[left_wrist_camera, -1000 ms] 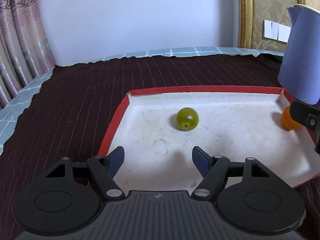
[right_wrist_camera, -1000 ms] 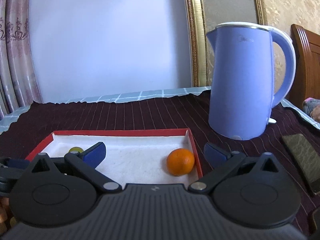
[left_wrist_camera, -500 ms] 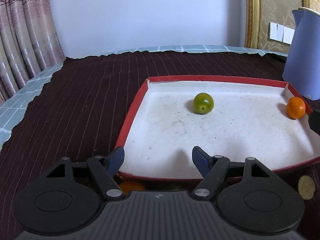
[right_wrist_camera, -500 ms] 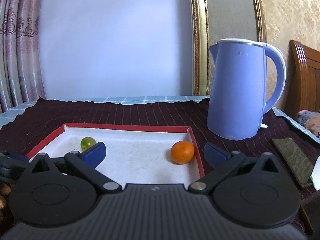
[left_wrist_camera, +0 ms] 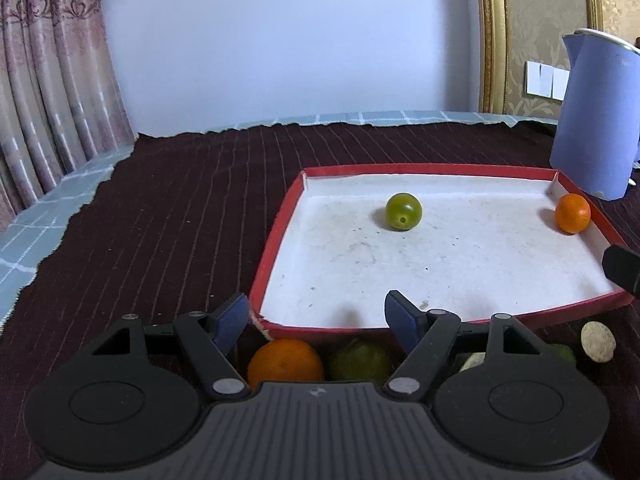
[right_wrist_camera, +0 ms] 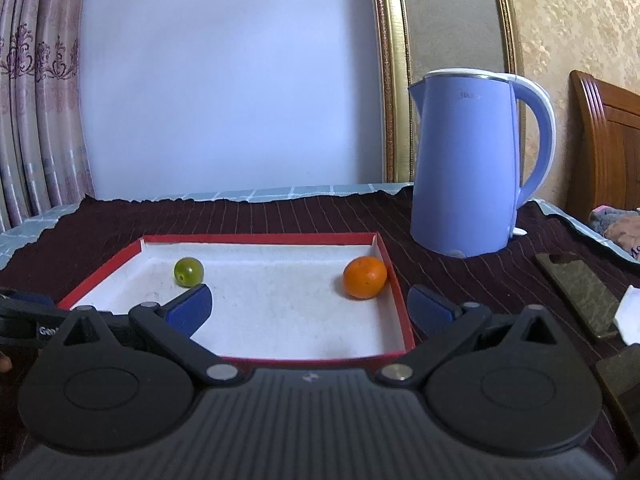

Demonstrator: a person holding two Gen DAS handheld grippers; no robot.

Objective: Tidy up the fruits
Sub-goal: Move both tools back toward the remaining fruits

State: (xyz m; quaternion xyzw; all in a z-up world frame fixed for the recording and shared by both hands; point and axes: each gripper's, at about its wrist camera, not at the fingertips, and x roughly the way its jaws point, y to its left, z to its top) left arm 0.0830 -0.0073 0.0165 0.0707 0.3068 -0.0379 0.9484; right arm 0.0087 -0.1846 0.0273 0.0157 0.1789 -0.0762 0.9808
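Note:
A red-rimmed white tray (left_wrist_camera: 276,248) (right_wrist_camera: 394,304) lies on the dark cloth. In it are a green fruit (left_wrist_camera: 403,212) (right_wrist_camera: 188,271) towards the left and a small orange (left_wrist_camera: 572,213) (right_wrist_camera: 365,277) at the right wall. My left gripper (left_wrist_camera: 318,316) is open and empty above the tray's near edge. Just under it, outside the tray, lie an orange (left_wrist_camera: 285,363) and a green fruit (left_wrist_camera: 360,360). My right gripper (right_wrist_camera: 308,308) is open and empty over the tray's near right part, short of the small orange.
A blue kettle (right_wrist_camera: 476,160) (left_wrist_camera: 596,120) stands right of the tray. A dark phone (right_wrist_camera: 576,292) and a white object (right_wrist_camera: 630,314) lie at the far right. A pale round slice (left_wrist_camera: 598,340) and another green piece (left_wrist_camera: 564,354) lie near the tray's front right corner.
Both grippers have pulled back and up from the tray. The loose orange and green fruit in front of the tray have come into the left view. Both stay open.

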